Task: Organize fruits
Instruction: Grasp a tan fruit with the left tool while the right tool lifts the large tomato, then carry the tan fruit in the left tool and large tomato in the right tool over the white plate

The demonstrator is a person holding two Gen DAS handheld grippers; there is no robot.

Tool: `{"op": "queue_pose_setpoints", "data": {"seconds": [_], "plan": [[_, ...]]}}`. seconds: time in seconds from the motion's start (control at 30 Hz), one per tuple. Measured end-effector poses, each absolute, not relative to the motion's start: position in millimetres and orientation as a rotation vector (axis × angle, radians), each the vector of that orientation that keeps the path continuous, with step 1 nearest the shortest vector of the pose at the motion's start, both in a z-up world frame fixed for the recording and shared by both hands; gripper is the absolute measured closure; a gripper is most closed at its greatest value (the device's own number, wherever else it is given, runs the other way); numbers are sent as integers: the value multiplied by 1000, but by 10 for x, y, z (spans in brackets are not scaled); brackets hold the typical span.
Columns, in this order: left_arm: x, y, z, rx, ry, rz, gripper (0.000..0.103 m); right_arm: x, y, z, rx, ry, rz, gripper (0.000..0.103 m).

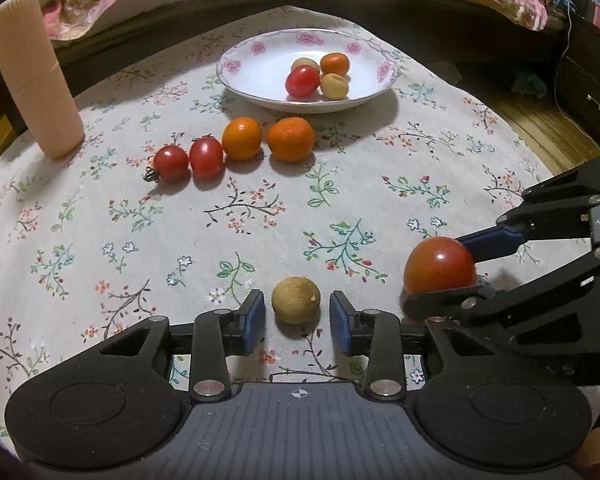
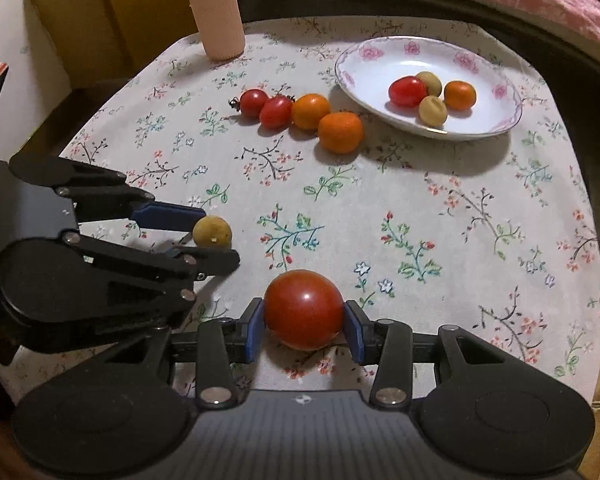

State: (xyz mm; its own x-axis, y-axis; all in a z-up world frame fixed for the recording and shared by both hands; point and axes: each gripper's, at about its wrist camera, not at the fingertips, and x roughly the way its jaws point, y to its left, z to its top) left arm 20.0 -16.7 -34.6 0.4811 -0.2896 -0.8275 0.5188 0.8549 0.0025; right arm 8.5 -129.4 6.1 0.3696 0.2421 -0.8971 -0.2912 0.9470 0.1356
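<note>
The left hand-held gripper (image 1: 296,318) stands apart around one tan fruit (image 1: 295,299), stem dot facing right. The right hand-held gripper (image 2: 304,326) clamps one red tomato (image 2: 303,309). Four fruits line the bench (image 2: 440,220); four fill the plate (image 2: 380,80).

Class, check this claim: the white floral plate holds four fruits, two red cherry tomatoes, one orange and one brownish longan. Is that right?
Not quite. The white floral plate does hold four fruits, but the mix is wrong: one red cherry tomato, one small orange and two brownish longans. The right wrist view shows all four clearly.
</note>
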Motion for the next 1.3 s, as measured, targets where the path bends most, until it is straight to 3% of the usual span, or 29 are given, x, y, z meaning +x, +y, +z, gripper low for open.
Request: {"op": "queue_pose_setpoints", "data": {"seconds": [0.3, 1.3], "plan": [[195, -205, -329, 287, 953, -502, 70, 84, -1270, 67, -62, 1146, 337, 60], [283, -260, -296, 286, 921, -489, 71, 194, -1337, 99, -32, 1136, 274, 60]]}}
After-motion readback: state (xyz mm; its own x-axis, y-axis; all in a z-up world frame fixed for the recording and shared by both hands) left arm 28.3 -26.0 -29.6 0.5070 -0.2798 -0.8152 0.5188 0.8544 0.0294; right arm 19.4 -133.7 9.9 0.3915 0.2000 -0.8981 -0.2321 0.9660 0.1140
